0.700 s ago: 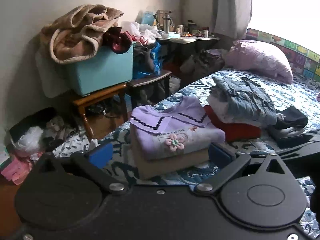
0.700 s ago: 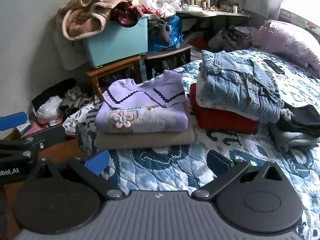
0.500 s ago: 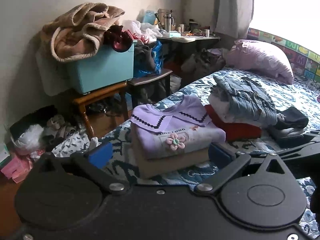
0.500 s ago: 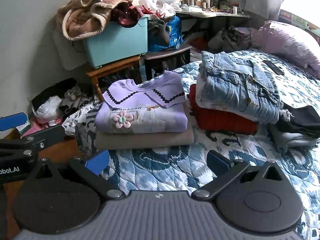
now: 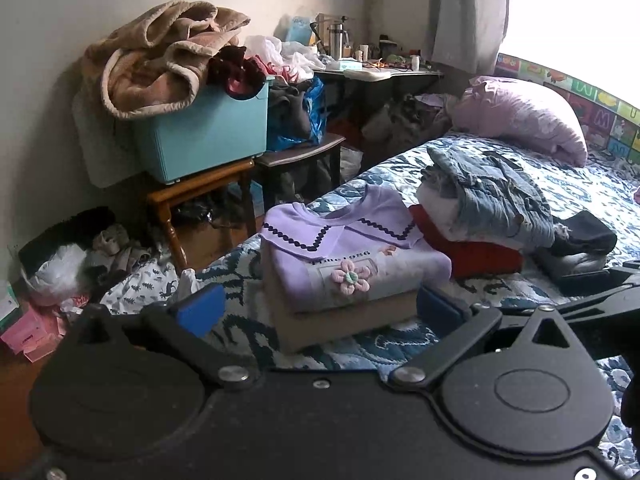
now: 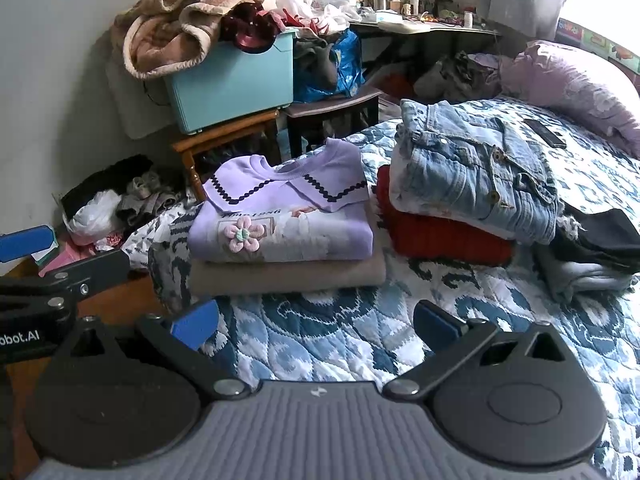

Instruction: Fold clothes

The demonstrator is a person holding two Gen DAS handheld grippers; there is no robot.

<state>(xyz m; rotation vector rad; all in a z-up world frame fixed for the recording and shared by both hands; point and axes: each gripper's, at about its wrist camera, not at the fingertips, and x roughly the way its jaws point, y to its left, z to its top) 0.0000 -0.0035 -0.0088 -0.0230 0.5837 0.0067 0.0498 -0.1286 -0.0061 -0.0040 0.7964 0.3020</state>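
Left tongs (image 5: pixel 318 308) and right tongs (image 6: pixel 314 322) both gape, empty.

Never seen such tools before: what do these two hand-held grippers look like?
Both have black linkage arms with silver bolts, round black discs and blue pads. The left gripper has a smooth black body; the right gripper has a ribbed grey one. White lettering ending "obot.AI" marks the left one's side.

Black hand-held gripper (image 6: pixel 315 318), blue fingertips (image 6: pixel 195 320)

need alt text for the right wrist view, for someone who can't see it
Folded clothes sit in piles on a blue patterned bed: a purple sweater on a tan garment, and a denim jacket on a red one. The right gripper hovers in front, jaws open and empty.
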